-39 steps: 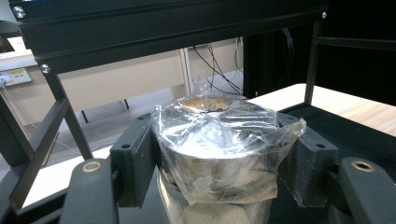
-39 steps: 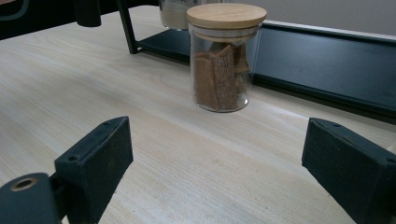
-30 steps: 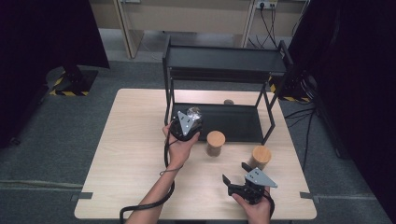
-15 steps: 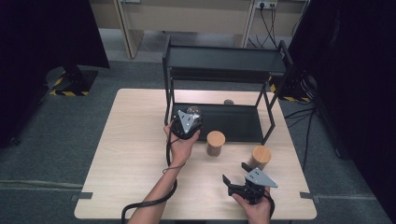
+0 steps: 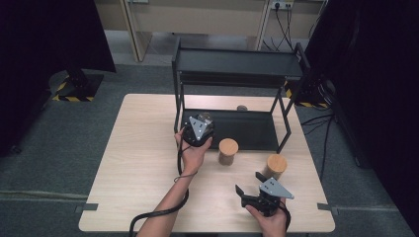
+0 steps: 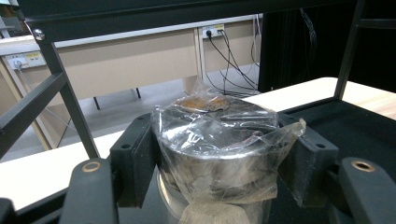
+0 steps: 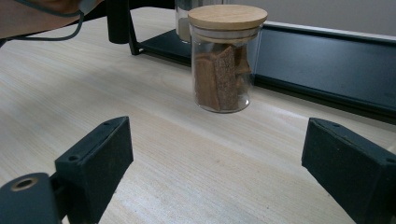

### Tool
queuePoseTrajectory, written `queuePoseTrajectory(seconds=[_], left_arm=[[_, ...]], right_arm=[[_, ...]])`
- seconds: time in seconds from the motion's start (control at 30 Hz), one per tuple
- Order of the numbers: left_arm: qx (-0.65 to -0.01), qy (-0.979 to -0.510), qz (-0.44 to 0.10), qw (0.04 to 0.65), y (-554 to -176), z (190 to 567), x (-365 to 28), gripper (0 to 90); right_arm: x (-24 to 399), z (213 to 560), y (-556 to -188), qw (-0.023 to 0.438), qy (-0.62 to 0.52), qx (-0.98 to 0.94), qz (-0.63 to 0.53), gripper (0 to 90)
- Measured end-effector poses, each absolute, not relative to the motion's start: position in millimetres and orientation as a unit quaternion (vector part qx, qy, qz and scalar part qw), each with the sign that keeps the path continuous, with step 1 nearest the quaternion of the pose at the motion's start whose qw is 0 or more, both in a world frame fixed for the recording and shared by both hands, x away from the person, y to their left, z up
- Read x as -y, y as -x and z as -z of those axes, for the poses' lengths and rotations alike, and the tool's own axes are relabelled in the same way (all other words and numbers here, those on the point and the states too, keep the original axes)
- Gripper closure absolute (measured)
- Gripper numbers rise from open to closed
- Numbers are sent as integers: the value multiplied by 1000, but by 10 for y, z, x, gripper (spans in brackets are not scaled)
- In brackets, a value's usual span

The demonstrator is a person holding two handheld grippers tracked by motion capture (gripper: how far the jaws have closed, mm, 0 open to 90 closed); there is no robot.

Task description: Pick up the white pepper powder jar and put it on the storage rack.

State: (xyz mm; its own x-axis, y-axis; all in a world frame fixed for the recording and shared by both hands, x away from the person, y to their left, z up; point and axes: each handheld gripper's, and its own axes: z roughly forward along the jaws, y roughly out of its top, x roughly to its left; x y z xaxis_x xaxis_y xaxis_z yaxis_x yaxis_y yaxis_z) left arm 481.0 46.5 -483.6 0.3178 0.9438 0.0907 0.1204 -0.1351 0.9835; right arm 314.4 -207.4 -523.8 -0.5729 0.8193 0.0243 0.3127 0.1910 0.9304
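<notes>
Left gripper [image 5: 199, 129] sits at the front left corner of the black rack [image 5: 237, 61], over the near edge of its lower shelf [image 5: 247, 131]. In the left gripper view its two black jaws are pressed against opposite sides of a round metal tin wrapped in clear plastic film [image 6: 217, 149] — the pads bear on the wrapped wall, and crumpled film bulges out beyond the right-hand pad. The tin stands upright between the jaws; something brown shows under the film on its top. Whether its base rests on the shelf or hangs clear of it cannot be told.

Right gripper [image 5: 252, 187] lies near the front edge of the wooden table [image 5: 143, 148], held in the person's right hand [image 5: 269, 222]. Its jaws are spread wide with nothing between them; in the right gripper view bare tabletop shows in the gap.

Two glass jars with wooden lids stand on the table in front of the rack. The left jar [image 5: 228, 151] is just beside the left hand [image 5: 194, 154], close to the shelf's front edge. The right jar [image 5: 275, 166] stands just ahead of the right gripper — upright, lid on, with brown pieces inside, apart from both jaws.

A small brownish object [image 5: 242, 107] sits at the back of the lower shelf, too small to identify.
</notes>
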Motion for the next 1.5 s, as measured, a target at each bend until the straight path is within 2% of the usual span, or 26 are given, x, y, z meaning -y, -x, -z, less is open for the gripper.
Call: queuePoseTrajectory(seconds=[1.5], left_arm=[[-444, -627, -409, 493, -5003, 4938, -505, 348]], right_arm=[[2073, 5238, -3142, 251, -386, -731, -504, 92]])
